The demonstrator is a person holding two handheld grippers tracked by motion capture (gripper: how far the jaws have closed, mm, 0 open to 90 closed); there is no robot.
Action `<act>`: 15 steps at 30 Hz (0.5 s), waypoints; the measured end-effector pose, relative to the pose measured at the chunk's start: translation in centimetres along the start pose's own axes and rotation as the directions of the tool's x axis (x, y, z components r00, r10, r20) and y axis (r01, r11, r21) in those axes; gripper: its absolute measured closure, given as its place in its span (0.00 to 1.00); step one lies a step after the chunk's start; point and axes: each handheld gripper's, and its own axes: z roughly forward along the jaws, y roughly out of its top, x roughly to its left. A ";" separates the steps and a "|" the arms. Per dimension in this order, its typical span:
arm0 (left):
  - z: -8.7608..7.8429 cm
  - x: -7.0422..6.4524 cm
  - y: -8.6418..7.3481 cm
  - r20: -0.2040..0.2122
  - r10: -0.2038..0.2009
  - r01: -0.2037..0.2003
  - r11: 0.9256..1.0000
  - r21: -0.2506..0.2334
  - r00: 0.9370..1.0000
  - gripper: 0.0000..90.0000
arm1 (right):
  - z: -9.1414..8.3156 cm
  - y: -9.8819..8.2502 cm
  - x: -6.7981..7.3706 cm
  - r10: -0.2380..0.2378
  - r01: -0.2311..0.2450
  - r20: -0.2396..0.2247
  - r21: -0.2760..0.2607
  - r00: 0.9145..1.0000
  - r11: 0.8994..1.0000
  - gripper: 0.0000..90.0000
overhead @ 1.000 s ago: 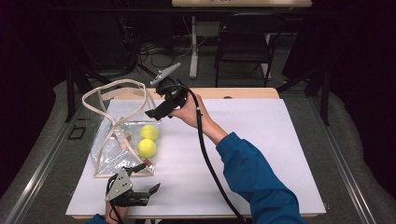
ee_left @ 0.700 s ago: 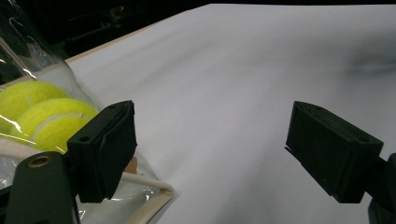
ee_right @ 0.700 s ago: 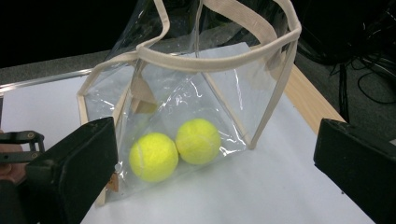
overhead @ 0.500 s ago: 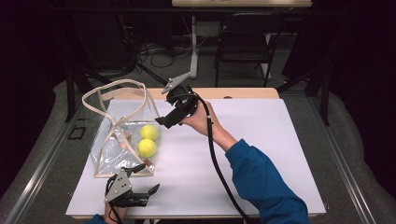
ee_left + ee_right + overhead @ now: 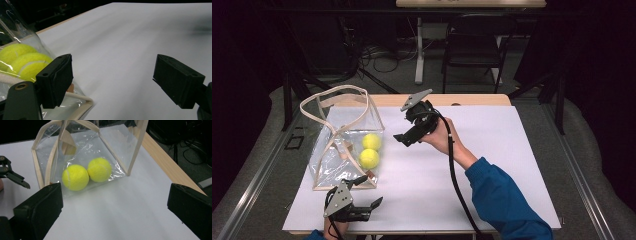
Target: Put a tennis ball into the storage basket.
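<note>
Two yellow tennis balls [image 5: 370, 150] are sitting side by side, touching, inside the clear bag [image 5: 337, 150] on the left of the white counter [image 5: 492, 165]. The right gripper [image 5: 407, 138] is hovering just right of the bag, jaws spread wide and holding nothing. The left gripper [image 5: 369, 192] is resting at the bag's near corner, jaws also wide apart and empty.

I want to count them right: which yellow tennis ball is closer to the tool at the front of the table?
The nearer tennis ball, just above the left tool; the other ball lies farther back.
</note>
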 end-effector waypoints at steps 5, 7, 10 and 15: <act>0.0 0.0 0.0 0.003 0.001 -0.001 1.000 0.004 1.000 0.18 | -0.6 -1.2 -0.3 0.016 -0.016 0.007 -0.006 1.000 1.000 0.00; 0.0 0.0 0.0 0.002 0.001 -0.001 1.000 0.002 1.000 0.18 | -0.9 -1.7 -0.4 0.022 -0.022 0.010 -0.008 1.000 1.000 0.00; 0.0 0.0 0.0 0.001 -0.001 0.001 1.000 0.002 1.000 0.18 | -1.3 -2.5 -0.6 0.035 -0.035 0.014 -0.014 0.999 0.999 0.00; 0.1 0.0 0.0 0.004 -0.002 0.002 1.000 0.008 1.000 0.18 | -1.5 -3.8 -0.8 0.057 -0.057 0.009 -0.008 0.998 0.998 0.00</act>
